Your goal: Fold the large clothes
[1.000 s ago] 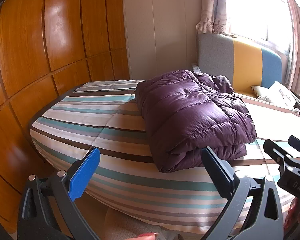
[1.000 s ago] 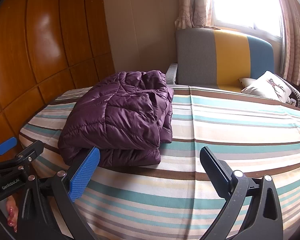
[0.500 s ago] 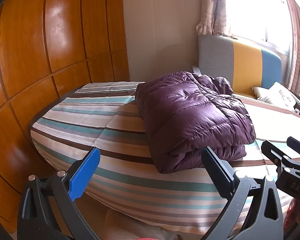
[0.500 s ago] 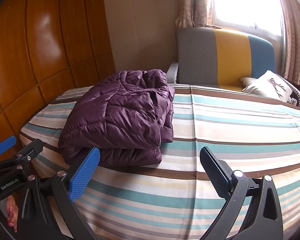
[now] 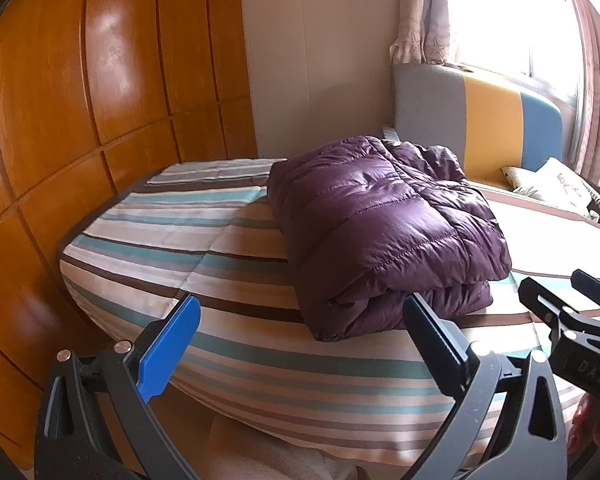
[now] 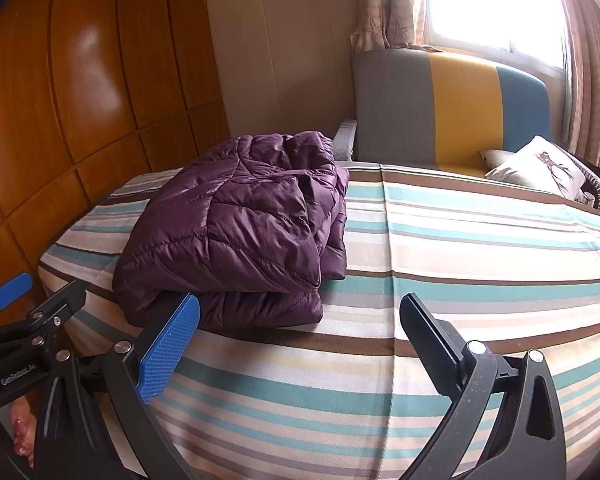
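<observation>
Left gripper (image 5: 300, 332) jaws stood wide apart, holding nothing. Right gripper (image 6: 300, 330) likewise spread wide, empty. Both hung off bed's near edge, clear of cloth, likely because folding looked finished. Purple puffer jacket (image 5: 384, 236) lay as compact folded bundle on striped bed (image 6: 460, 248), toward wooden wardrobe (image 5: 80, 120) side.
</observation>
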